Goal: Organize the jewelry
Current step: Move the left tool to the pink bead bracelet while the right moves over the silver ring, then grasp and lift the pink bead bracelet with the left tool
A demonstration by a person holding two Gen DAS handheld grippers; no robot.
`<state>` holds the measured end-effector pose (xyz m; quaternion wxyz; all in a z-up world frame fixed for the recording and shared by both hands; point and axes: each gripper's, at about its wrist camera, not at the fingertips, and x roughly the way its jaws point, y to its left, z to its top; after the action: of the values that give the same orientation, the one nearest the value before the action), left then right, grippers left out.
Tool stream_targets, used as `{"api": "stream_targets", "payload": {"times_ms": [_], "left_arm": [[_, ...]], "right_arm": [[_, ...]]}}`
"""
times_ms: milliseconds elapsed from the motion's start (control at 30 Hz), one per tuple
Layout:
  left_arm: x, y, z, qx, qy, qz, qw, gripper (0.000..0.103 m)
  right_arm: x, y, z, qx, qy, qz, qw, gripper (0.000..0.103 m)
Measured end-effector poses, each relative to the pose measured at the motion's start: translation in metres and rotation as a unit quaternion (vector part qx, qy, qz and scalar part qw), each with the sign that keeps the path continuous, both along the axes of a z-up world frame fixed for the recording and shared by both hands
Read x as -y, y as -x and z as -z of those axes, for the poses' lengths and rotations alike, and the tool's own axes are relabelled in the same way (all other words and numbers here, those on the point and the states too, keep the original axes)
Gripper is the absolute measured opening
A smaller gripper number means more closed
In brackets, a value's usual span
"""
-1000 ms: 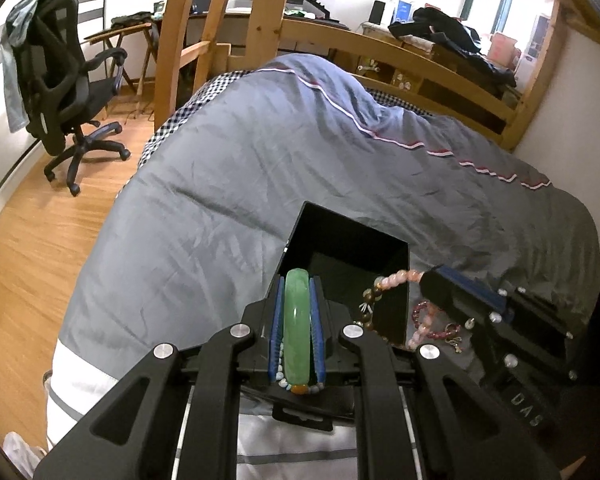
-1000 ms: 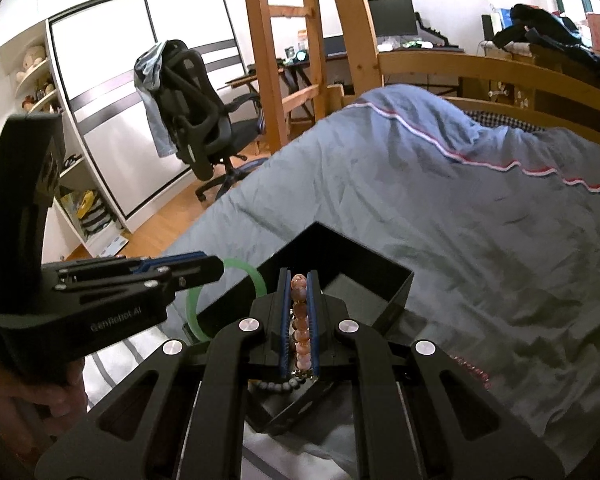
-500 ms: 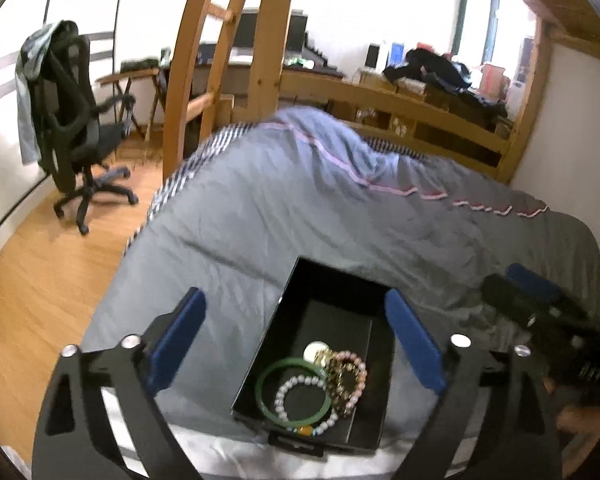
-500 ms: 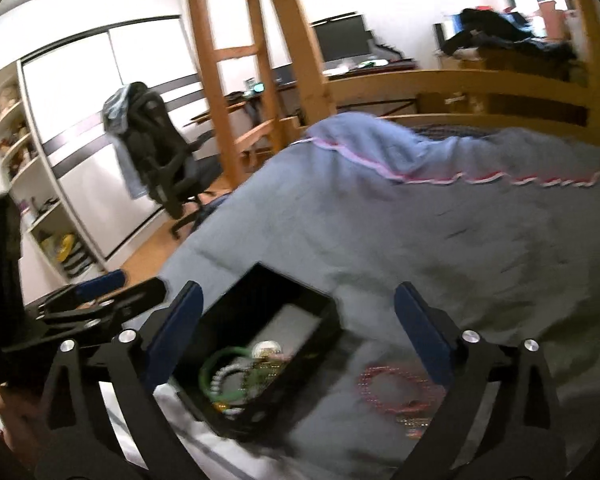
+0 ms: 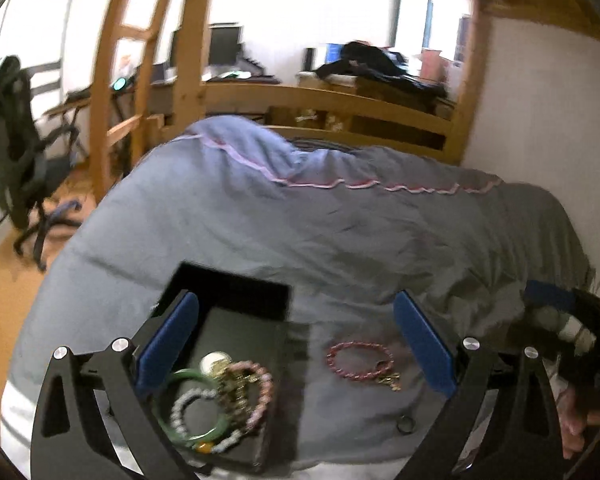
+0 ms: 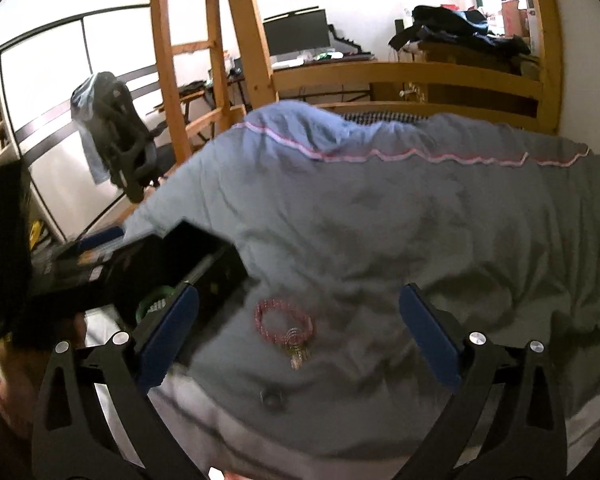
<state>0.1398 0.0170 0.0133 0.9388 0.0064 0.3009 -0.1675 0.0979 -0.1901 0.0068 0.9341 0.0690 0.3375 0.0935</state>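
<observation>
A black open box [image 5: 236, 304] sits on the grey duvet and holds a green bangle [image 5: 216, 426], a white bead bracelet [image 5: 184, 404] and a pink bead bracelet [image 5: 262, 394]. A red bead bracelet with a gold charm [image 5: 358, 362] lies on the duvet right of the box; it also shows in the right wrist view [image 6: 284, 322]. A small dark ring [image 5: 406, 425] lies nearer, and appears in the right wrist view [image 6: 272, 397]. My left gripper [image 5: 296, 344] is open over the box's right edge. My right gripper [image 6: 296, 344] is open above the red bracelet. The box [image 6: 204, 256] is at its left.
The grey duvet [image 5: 340, 232] covers the bed, with a wooden bed frame and ladder [image 5: 112, 92] behind. An office chair [image 5: 12, 148] stands on the wood floor at left. A wall [image 5: 540, 120] borders the bed's right side.
Both grippers opened and released the green bangle and the bead bracelets into the box. Both then pulled back and shifted right, toward the red bracelet.
</observation>
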Motion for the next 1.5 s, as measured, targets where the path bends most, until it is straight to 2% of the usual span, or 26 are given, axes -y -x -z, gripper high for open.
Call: {"api": "stream_targets", "payload": {"times_ms": [100, 167, 233, 333, 467, 600, 700, 767, 867, 933, 1033, 1100, 1200, 1500], "left_arm": [[0.017, -0.001, 0.009, 0.002, -0.001, 0.024, 0.9997, 0.097], [0.028, -0.005, 0.017, -0.01, 0.002, 0.038, 0.9992, 0.097], [0.036, -0.008, 0.026, -0.019, 0.003, 0.049, 0.9986, 0.097], [0.052, -0.011, 0.041, -0.035, -0.013, 0.067, 0.9971, 0.094], [0.068, -0.014, 0.062, -0.055, -0.041, 0.086, 0.994, 0.086], [0.076, -0.022, 0.083, -0.08, -0.061, 0.087, 0.9911, 0.068], [0.083, -0.024, 0.092, -0.079, -0.088, 0.092, 0.9888, 0.066], [0.088, -0.025, 0.099, -0.087, -0.095, 0.099, 0.9868, 0.066], [0.095, -0.028, 0.111, -0.099, -0.114, 0.105, 0.9829, 0.064], [0.097, -0.032, 0.118, -0.113, -0.119, 0.106, 0.9807, 0.056], [0.093, -0.036, 0.122, -0.129, -0.112, 0.099, 0.9803, 0.036], [0.086, -0.041, 0.123, -0.144, -0.099, 0.088, 0.9806, 0.012], [0.079, -0.043, 0.12, -0.148, -0.084, 0.081, 0.9821, 0.01], [0.072, -0.038, 0.096, -0.123, -0.056, 0.079, 0.9877, 0.009]], "right_arm": [[-0.002, 0.01, 0.022, -0.019, 0.008, -0.022, 1.0, 0.099], [-0.004, 0.015, 0.035, -0.03, 0.002, -0.038, 0.999, 0.095], [-0.009, 0.015, 0.05, -0.047, -0.002, -0.055, 0.997, 0.08], [-0.016, 0.012, 0.064, -0.058, -0.006, -0.077, 0.995, 0.072], [-0.022, 0.006, 0.074, -0.065, -0.016, -0.099, 0.993, 0.069], [-0.024, -0.005, 0.09, -0.085, -0.039, -0.118, 0.989, 0.053], [-0.026, -0.015, 0.103, -0.103, -0.052, -0.124, 0.986, 0.049], [-0.028, -0.018, 0.111, -0.118, -0.048, -0.13, 0.983, 0.041], [-0.031, -0.021, 0.117, -0.135, -0.035, -0.126, 0.982, 0.021], [-0.028, -0.022, 0.116, -0.137, -0.043, -0.124, 0.982, 0.021], [-0.024, -0.022, 0.112, -0.134, -0.043, -0.123, 0.982, 0.021], [-0.017, -0.024, 0.111, -0.131, -0.044, -0.108, 0.984, 0.021], [-0.006, -0.028, 0.113, -0.134, -0.062, -0.085, 0.985, 0.021], [-0.001, -0.023, 0.105, -0.103, -0.062, -0.067, 0.991, 0.021]]}}
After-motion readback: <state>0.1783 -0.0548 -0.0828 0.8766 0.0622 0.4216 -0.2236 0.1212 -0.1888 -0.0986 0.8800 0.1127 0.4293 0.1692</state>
